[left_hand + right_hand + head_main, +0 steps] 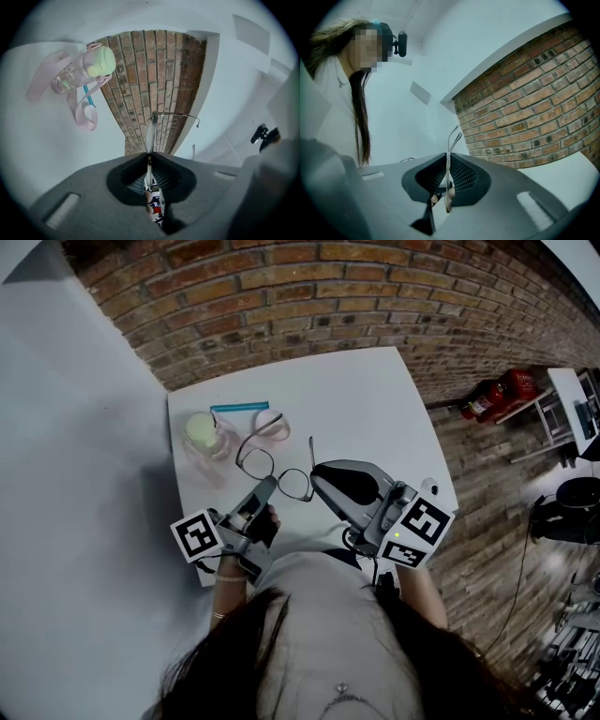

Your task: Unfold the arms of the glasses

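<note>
Claws [270, 486] [316, 474] (angled inward) pinch glasses [255, 463].

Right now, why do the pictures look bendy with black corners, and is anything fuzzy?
Head view: the wide lens curves the rows of the brick wall. Left gripper view: a black ring frames the round picture; the glasses look sharp. Right gripper view: same ring; a mosaic patch hides part of the person.

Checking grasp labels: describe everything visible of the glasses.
The glasses have a thin dark wire frame that looks metal, with two clear lenses. They are held over the white table. The left gripper is shut on the lens rim, the right gripper on a slim arm. One arm stands out, ending in a curved tip.
</note>
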`<action>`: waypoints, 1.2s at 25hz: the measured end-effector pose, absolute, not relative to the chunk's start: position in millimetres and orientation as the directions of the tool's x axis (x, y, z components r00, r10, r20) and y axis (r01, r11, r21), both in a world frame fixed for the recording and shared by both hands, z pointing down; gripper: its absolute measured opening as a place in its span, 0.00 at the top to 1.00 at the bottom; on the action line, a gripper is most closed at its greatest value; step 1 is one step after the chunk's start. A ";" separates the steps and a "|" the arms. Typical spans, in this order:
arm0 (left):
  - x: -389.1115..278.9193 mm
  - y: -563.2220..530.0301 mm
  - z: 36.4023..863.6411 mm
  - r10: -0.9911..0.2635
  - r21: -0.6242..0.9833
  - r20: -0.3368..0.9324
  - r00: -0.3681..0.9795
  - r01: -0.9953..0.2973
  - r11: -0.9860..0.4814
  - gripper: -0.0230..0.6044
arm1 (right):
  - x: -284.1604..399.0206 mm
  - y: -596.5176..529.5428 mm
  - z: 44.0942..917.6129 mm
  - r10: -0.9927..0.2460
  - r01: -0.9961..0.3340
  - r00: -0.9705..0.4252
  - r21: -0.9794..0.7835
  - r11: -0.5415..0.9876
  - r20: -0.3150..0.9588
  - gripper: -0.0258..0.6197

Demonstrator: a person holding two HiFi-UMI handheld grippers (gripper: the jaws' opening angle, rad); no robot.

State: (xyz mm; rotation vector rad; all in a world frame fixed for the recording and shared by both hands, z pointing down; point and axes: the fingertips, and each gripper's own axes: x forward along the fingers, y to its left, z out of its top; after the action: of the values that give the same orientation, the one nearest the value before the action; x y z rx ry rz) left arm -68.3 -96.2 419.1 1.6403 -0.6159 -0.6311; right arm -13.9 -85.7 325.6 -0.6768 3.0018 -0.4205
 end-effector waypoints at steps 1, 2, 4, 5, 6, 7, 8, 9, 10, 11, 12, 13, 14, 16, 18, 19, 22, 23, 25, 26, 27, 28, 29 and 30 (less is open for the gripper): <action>-68.2 -96.2 418.7 -0.701 0.988 -0.067 0.710 -0.049 -0.145 0.93 | -13.5 -85.6 325.1 -0.425 -0.415 -0.905 -0.271 0.868 0.024 0.91; -68.1 -96.2 418.4 -0.703 0.988 -0.067 0.708 -0.049 -0.143 0.93 | -13.0 -85.6 324.8 -0.424 -0.414 -0.905 -0.272 0.869 0.023 0.91; -68.3 -96.2 418.4 -0.706 0.989 -0.067 0.705 -0.046 -0.140 0.93 | -12.0 -85.6 324.6 -0.423 -0.413 -0.906 -0.274 0.869 0.023 0.91; -68.7 -96.3 418.8 -0.708 0.989 -0.067 0.703 -0.045 -0.138 0.93 | -11.7 -85.7 324.7 -0.423 -0.413 -0.906 -0.274 0.869 0.022 0.91; -69.1 -96.4 419.3 -0.710 0.990 -0.067 0.701 -0.043 -0.136 0.93 | -11.3 -85.9 325.0 -0.424 -0.413 -0.906 -0.274 0.868 0.022 0.91; -69.5 -96.5 419.7 -0.712 0.990 -0.068 0.699 -0.040 -0.134 0.93 | -11.0 -86.0 325.2 -0.424 -0.413 -0.905 -0.275 0.868 0.022 0.91; -69.8 -96.6 420.0 -0.713 0.990 -0.069 0.698 -0.037 -0.133 0.93 | -10.8 -86.2 325.3 -0.424 -0.414 -0.905 -0.275 0.868 0.022 0.91; -70.1 -96.7 420.2 -0.714 0.991 -0.071 0.697 -0.035 -0.132 0.93 | -10.6 -86.4 325.3 -0.425 -0.414 -0.905 -0.275 0.868 0.022 0.91; -70.4 -96.9 420.3 -0.715 0.991 -0.072 0.696 -0.033 -0.132 0.93 | -10.4 -86.5 325.1 -0.425 -0.414 -0.905 -0.276 0.868 0.021 0.91; -70.6 -97.1 420.3 -0.715 0.991 -0.073 0.695 -0.032 -0.132 0.93 | -10.2 -86.7 325.0 -0.426 -0.414 -0.905 -0.276 0.867 0.020 0.91; -71.0 -97.2 420.5 -0.716 0.991 -0.073 0.694 -0.031 -0.131 0.93 | -10.2 -86.7 324.9 -0.426 -0.414 -0.905 -0.276 0.867 0.020 0.91; -71.3 -97.2 420.8 -0.716 0.991 -0.073 0.694 -0.031 -0.131 0.93 | -10.1 -86.6 325.0 -0.427 -0.415 -0.904 -0.276 0.867 0.019 0.91; -71.5 -97.2 421.0 -0.717 0.991 -0.072 0.693 -0.031 -0.130 0.93 | -9.9 -86.4 325.0 -0.427 -0.415 -0.904 -0.276 0.867 0.019 0.91; -72.0 -97.0 420.8 -0.720 0.992 -0.073 0.690 -0.027 -0.127 0.93 | -9.2 -86.0 324.9 -0.427 -0.415 -0.904 -0.277 0.866 0.018 0.91; -72.7 -97.1 420.7 -0.723 0.992 -0.076 0.687 -0.023 -0.126 0.93 | -8.4 -85.9 324.6 -0.429 -0.416 -0.903 -0.279 0.866 0.017 0.91; -73.0 -97.2 420.8 -0.724 0.992 -0.078 0.686 -0.020 -0.125 0.93 | -8.0 -86.1 324.5 -0.429 -0.416 -0.903 -0.279 0.865 0.016 0.91; -73.5 -97.5 421.9 -0.727 0.993 -0.080 0.682 -0.009 -0.117 0.93 | -6.6 -86.8 324.8 -0.432 -0.419 -0.902 -0.282 0.863 0.015 0.91; -73.5 -97.6 422.0 -0.728 0.993 -0.081 0.681 -0.005 -0.115 0.93 | -6.2 -87.0 324.9 -0.433 -0.419 -0.901 -0.283 0.863 0.015 0.91; -73.7 -97.8 421.8 -0.729 0.994 -0.083 0.679 0.003 -0.111 0.93 | -5.7 -87.1 324.5 -0.435 -0.421 -0.900 -0.284 0.862 0.014 0.91; -74.0 -97.8 421.7 -0.730 0.994 -0.085 0.678 0.005 -0.111 0.93 | -5.6 -87.0 324.2 -0.436 -0.421 -0.900 -0.283 0.862 0.013 0.91; -74.4 -97.9 421.6 -0.731 0.994 -0.086 0.677 0.007 -0.111 0.93 | -5.4 -86.9 323.9 -0.437 -0.422 -0.900 -0.283 0.861 0.013 0.91; -74.8 -98.0 421.5 -0.732 0.994 -0.088 0.675 0.009 -0.111 0.93 | -5.1 -86.9 323.8 -0.437 -0.423 -0.899 -0.283 0.861 0.012 0.91; -75.3 -98.1 421.5 -0.734 0.994 -0.089 0.673 0.012 -0.109 0.93 | -4.7 -86.9 323.8 -0.438 -0.424 -0.899 -0.283 0.860 0.012 0.91; -76.1 -98.2 421.9 -0.737 0.994 -0.089 0.670 0.016 -0.106 0.93 | -4.2 -87.1 323.9 -0.440 -0.425 -0.898 -0.284 0.860 0.013 0.91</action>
State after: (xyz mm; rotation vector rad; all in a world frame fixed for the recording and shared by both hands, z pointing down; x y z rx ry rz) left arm -76.1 -98.2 421.9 1.5619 -0.6137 -0.7070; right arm -4.2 -87.1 323.9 -0.6934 2.9784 -0.4357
